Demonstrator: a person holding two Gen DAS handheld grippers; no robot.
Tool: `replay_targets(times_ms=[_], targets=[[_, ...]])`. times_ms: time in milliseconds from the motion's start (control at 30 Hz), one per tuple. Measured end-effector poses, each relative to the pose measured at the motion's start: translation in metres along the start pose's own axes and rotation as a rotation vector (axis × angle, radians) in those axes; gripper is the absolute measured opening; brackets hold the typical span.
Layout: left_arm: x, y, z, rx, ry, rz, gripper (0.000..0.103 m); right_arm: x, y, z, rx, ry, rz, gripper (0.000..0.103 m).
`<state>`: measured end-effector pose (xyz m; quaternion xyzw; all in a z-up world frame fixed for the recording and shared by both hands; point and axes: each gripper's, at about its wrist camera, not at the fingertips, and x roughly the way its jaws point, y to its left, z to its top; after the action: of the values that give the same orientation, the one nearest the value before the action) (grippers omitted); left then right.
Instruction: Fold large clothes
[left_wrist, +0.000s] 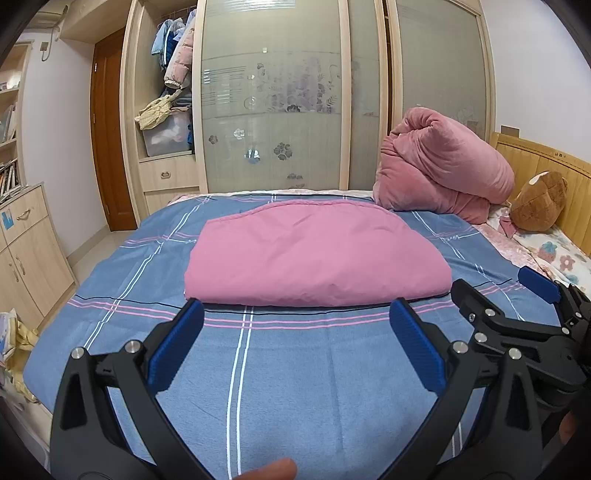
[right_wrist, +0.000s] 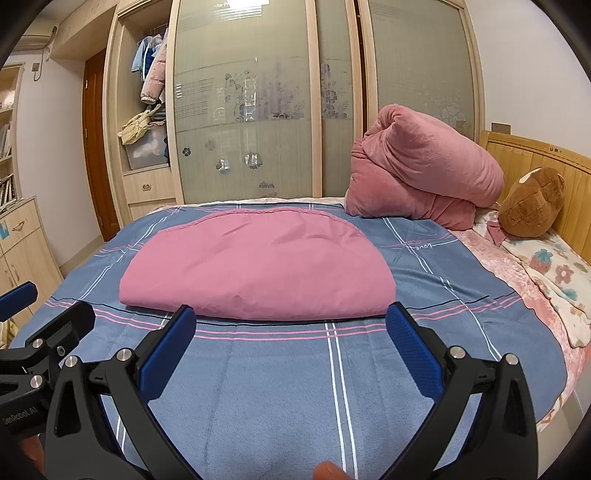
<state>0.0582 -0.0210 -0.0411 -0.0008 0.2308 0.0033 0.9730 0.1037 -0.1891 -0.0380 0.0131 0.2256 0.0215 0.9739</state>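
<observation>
- The folded pink cloth lies flat in the middle of the bed, on the blue plaid sheet, its thick folded edge facing both cameras and its rounded, stitched hem turned toward the wardrobe doors. It looks already folded at least once, so I judge the task to be well along or finished.
- The left gripper has its jaws spread wide and holds nothing; its blue pads sit just short of the cloth's near edge, apart from it.
- The right gripper is likewise spread and empty, pads near the near fold but not touching. Each gripper shows at the edge of the other's view, so the two hang side by side, close together.
- Held this way, both claws seem placed either to take the near fold for another fold or to draw back from finished work; which one cannot be told.
- Open room: a broad band of bare sheet lies between grippers and cloth, and bare sheet runs along the cloth's left side.
- Tighter room: the bundled pink quilt stands near the cloth's far right corner, with the brown plush toy and floral pillow against the wooden headboard beyond. A fold carried rightward has less space than one carried leftward.
</observation>
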Motion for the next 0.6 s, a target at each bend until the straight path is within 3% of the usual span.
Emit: replay_targets(times_ms=[600], targets=[[0.0031,0.0017,-0.0035,-0.009,0.014,-0.016,0.101,0.0026,-0.0022,-0.0020,-0.001,0.006,-0.005,0.102]])
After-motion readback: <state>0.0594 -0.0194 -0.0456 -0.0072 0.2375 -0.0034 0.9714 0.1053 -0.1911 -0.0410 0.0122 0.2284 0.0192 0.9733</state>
